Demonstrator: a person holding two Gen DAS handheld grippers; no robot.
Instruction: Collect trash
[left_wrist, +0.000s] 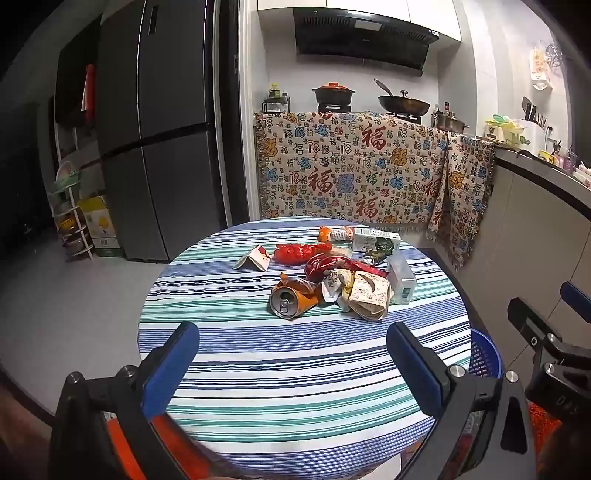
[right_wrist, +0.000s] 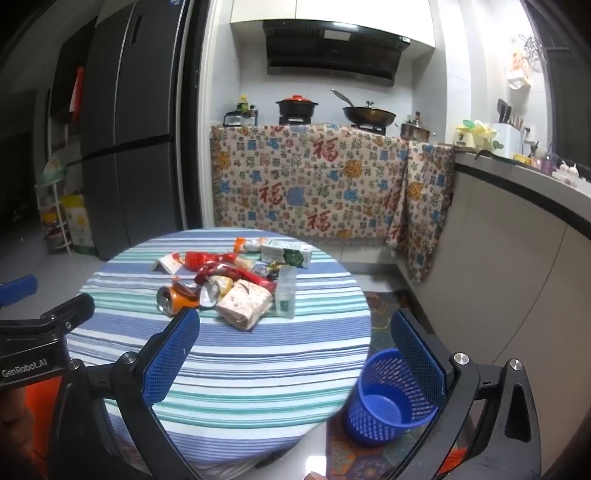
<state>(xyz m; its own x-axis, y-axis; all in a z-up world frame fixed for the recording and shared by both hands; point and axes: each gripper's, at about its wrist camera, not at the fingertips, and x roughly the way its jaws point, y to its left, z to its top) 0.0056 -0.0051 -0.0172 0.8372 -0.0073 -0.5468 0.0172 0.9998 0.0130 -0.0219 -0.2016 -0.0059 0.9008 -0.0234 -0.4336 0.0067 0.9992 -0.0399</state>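
A heap of trash lies on the far half of a round table (left_wrist: 258, 376) with a striped cloth. It holds a crushed orange can (left_wrist: 291, 299), a crumpled patterned paper bag (left_wrist: 369, 295), a red wrapper (left_wrist: 299, 253), a green-and-white carton (left_wrist: 375, 240) and a folded card (left_wrist: 255, 260). My left gripper (left_wrist: 291, 350) is open over the near half of the table, short of the can, with nothing between its pads. My right gripper (right_wrist: 295, 343) is open too, at the table's right edge, above a blue mesh bin (right_wrist: 388, 402) on the floor. The can (right_wrist: 173, 299) and the paper bag (right_wrist: 243, 302) lie ahead of its left finger.
A grey fridge (left_wrist: 155, 129) stands at the back left with a small rack (left_wrist: 70, 218) beside it. A patterned cloth (left_wrist: 351, 170) hangs over the stove counter, which carries pots and a wok. A counter (right_wrist: 517, 229) runs along the right. A patterned mat (right_wrist: 369, 454) lies under the bin.
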